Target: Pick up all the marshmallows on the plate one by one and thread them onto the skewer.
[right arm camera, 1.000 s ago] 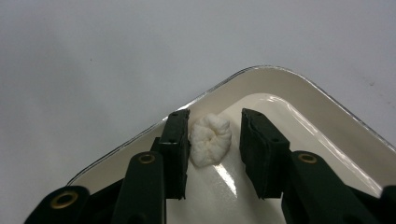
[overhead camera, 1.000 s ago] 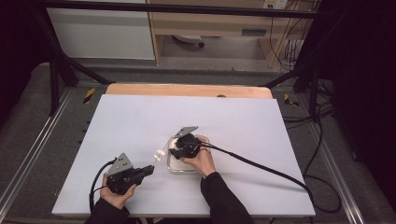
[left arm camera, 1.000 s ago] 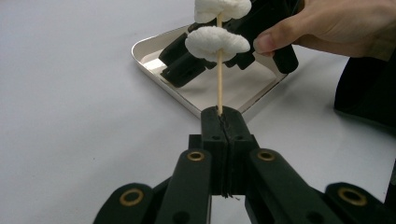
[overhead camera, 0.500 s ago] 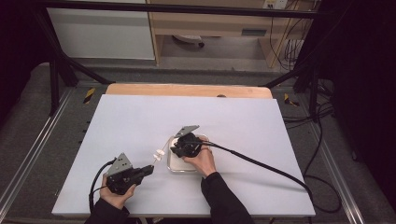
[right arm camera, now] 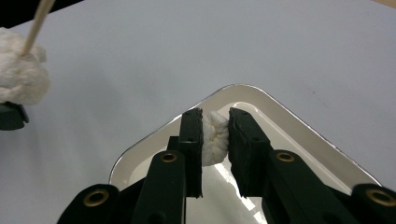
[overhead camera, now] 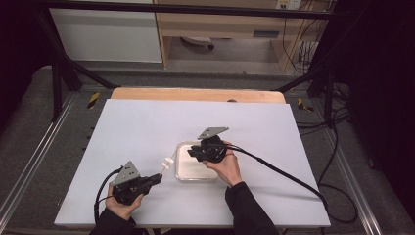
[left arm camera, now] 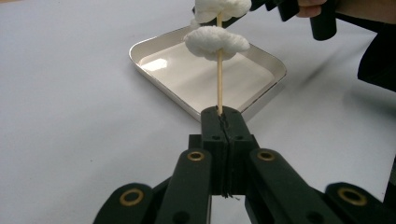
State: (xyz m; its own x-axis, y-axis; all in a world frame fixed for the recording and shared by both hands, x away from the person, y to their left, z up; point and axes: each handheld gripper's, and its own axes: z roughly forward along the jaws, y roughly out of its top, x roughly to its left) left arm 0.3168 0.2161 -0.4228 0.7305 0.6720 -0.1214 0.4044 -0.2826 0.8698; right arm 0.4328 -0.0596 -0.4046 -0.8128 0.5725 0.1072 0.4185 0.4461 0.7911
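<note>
Skewer [left arm camera: 219,70] carries two white marshmallow-like pieces: one [left arm camera: 215,41] threaded partway along, a second [left arm camera: 222,7] at the far tip. Judged: two pieces are on, and a third piece [right arm camera: 214,137] is picked up but not yet threaded, so the work looks partly done; how many more are meant cannot be told. Tray [overhead camera: 185,171] is taken as landmark. Skewer's free end reaches over the tray's near-left edge in the high view, its base held off the tray toward the person's left. Left gripper [left arm camera: 221,119] has its jaws pressed together on the skewer's bare end, stick pointing straight out along the jaws. Third piece sits above the tray floor, squeezed between the jaws of the right gripper [right arm camera: 215,122], which are clamped on it with the piece bulging slightly between the pads. Right gripper [overhead camera: 195,151] hovers over the tray's far side; the skewer tip lies to the left of it, near but not touching. Tray itself holds no loose pieces that can be seen. Tray rests on the white worktop [overhead camera: 147,127], near the person's edge. Remaining, by judgement: bring the clamped piece onto the tip and push it down.
</note>
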